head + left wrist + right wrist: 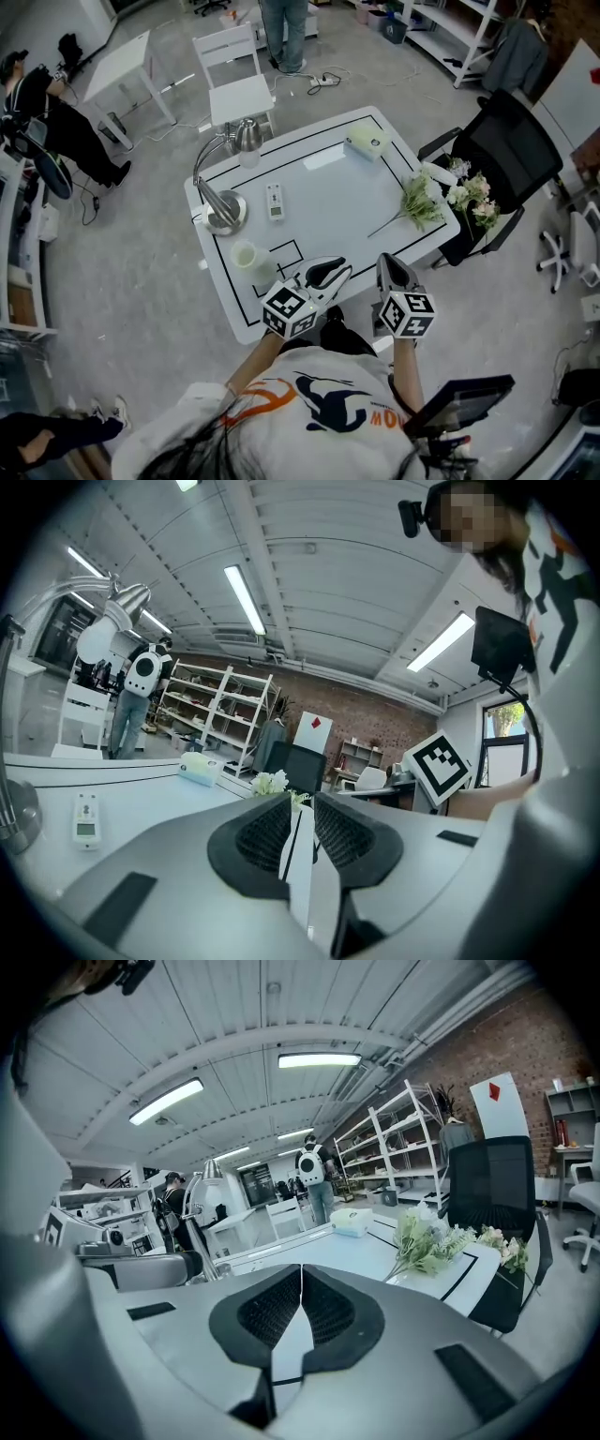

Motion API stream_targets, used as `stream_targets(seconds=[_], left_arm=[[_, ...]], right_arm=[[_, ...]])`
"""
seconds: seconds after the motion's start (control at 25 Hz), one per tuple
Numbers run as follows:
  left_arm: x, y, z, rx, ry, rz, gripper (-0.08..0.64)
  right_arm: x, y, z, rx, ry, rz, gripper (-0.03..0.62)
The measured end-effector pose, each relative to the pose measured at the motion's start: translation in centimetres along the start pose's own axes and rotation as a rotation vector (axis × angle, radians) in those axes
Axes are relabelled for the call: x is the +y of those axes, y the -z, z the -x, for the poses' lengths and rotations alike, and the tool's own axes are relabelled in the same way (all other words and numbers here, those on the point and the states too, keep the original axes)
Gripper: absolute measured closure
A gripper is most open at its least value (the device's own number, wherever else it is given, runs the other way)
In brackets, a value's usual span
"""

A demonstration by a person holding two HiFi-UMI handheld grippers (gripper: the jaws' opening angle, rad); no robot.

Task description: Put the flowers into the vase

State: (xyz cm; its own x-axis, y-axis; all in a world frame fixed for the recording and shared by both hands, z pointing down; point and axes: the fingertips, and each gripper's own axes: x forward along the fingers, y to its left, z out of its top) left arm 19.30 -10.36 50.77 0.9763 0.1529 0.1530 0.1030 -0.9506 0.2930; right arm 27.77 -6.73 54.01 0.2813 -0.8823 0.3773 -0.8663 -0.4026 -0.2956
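At the desk's [328,187] left edge stood the desk lamp [223,210], its neck arching over the far-left corner. Just nearer you, close to the near-left corner, sat the small pale vase [244,255], upright and empty.

Your left gripper [336,273] hung over the near edge, right of the vase and closer to it than the other hand. Its jaws stood a narrow slit apart with nothing between them.

Your right gripper [389,265] was beside it, also over the near edge, with its jaws pressed together and empty. It was the nearer of the two to the flowers.

The flowers [419,200] lay flat by the right edge, ahead of that gripper and to its right. The long axis ran slantwise: the bare stem end pointed back toward the desk's near middle, and the heads lay out at the right edge.

The stem was therefore the first part within reach, and the jaws would have had to open before closing across it.

A second, pinker bunch [473,199] lay beyond the right edge by the black office chair [511,150]; whether it rested on the chair I could not tell.

Between the stem end and the vase the desk top was bare, so a carry leftward along the near edge looked unobstructed.
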Motion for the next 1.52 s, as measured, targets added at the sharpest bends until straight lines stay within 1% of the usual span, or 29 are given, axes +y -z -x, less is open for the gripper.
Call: stream_targets(seconds=[0.12,0.36,0.52,0.64,0.68,0.72,0.76,0.84,0.92,1.0,1.04,1.12,1.2,1.28,1.36,1.44,1.48,1.52], left_arm=[[1.2,-0.8,-2.3,-0.002,-0.008,-0.002,0.485],[2.8,-1.7,-6.1,0.014,-0.015,-0.012,0.485],[3.8,-2.0,-8.1,0.025,-0.021,-0.021,0.485],[4.6,-2.2,-9.1,0.031,-0.032,-0.024,0.485],[4.9,-2.2,-9.3,0.033,-0.037,-0.024,0.485],[5.2,-2.3,-9.5,0.035,-0.043,-0.023,0.485],[5.5,-2.3,-9.7,0.037,-0.049,-0.022,0.485],[6.1,-2.2,-10.0,0.042,-0.063,-0.017,0.485],[6.7,-2.1,-10.1,0.046,-0.077,-0.012,0.485],[7.1,-2.0,-10.2,0.048,-0.09,-0.007,0.485],[7.4,-2.0,-10.3,0.049,-0.096,-0.005,0.485],[7.9,-2.1,-10.2,0.051,-0.109,-0.002,0.485],[8.4,-2.2,-10.2,0.052,-0.124,0.0,0.485],[8.8,-2.2,-10.1,0.052,-0.136,0.003,0.485],[9.1,-2.2,-10.0,0.052,-0.145,0.007,0.485],[9.2,-2.0,-10.0,0.056,-0.153,0.008,0.485],[9.3,-1.9,-9.9,0.059,-0.158,0.009,0.485],[9.4,-1.8,-9.9,0.062,-0.163,0.01,0.485]], right_arm=[[-2.1,-0.6,-1.7,0.013,-0.002,-0.02,0.577],[-6.3,-0.9,-4.5,0.054,0.021,-0.016,0.575],[-9.4,0.0,-6.7,0.091,0.052,-0.018,0.575],[-11.1,1.2,-8.4,0.139,0.079,-0.013,0.57],[-11.6,1.6,-9.0,0.156,0.083,-0.016,0.544],[-12.0,2.1,-9.5,0.173,0.083,-0.024,0.491],[-12.4,2.5,-10.1,0.19,0.084,-0.035,0.467],[-13.4,3.3,-11.1,0.219,0.103,-0.078,0.466],[-14.6,4.1,-12.0,0.238,0.139,-0.149,0.465],[-15.5,4.7,-12.8,0.253,0.166,-0.212,0.455],[-15.8,4.8,-13.1,0.258,0.177,-0.228,0.447],[-16.4,4.6,-13.7,0.263,0.202,-0.239,0.433],[-17.0,3.9,-14.2,0.264,0.247,-0.24,0.419],[-18.0,3.4,-14.6,0.263,0.311,-0.245,0.417],[-19.3,3.2,-15.0,0.261,0.378,-0.276,0.417],[-20.3,3.5,-15.5,0.27,0.417,-0.343,0.419],[-20.7,3.8,-15.7,0.278,0.426,-0.389,0.419],[-21.1,4.2,-15.9,0.282,0.43,-0.439,0.432]])
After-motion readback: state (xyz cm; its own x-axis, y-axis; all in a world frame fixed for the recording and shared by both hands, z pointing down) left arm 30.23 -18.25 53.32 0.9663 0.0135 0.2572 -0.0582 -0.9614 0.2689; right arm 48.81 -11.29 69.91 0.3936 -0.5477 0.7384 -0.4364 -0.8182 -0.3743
